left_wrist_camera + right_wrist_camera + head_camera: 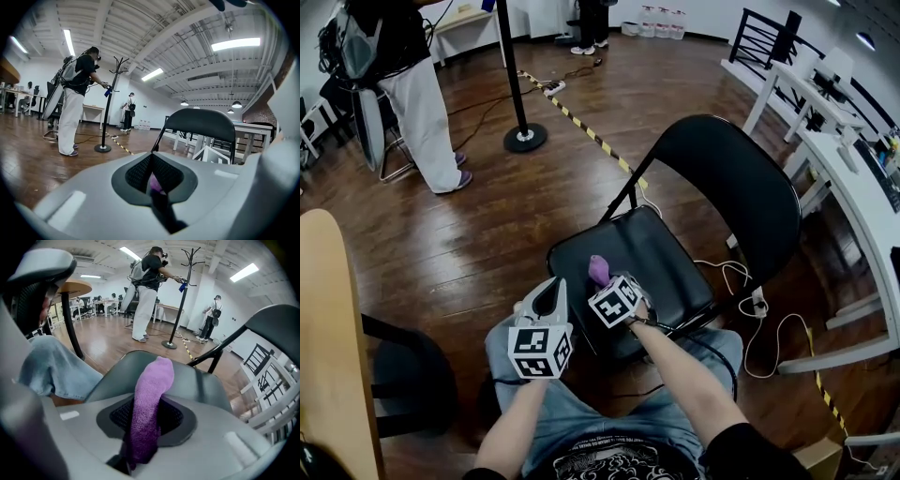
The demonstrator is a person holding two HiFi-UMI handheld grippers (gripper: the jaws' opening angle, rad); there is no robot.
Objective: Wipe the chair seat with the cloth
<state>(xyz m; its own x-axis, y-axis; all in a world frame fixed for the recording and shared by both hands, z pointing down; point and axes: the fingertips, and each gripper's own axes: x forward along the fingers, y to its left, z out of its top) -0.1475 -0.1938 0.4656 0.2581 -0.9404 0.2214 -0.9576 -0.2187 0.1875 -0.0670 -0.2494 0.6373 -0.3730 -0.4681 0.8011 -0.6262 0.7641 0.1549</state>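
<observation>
At the chair's near edge, my left gripper [549, 292] hovers with its jaws closed on nothing. To its right, my right gripper [609, 284] pinches the purple cloth [598, 269] by its lower end, above the black chair seat [661, 248]. The cloth looks soft, light and limp, so it is likely best gripped bunched, close to the wiping end.

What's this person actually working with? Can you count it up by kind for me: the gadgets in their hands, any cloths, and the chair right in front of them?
Grey hand-held two-jaw grippers: 2, the left gripper and the right gripper
Purple terry cloth, clamped in the right gripper: 1
Black metal folding chair: 1
Total: 4
</observation>
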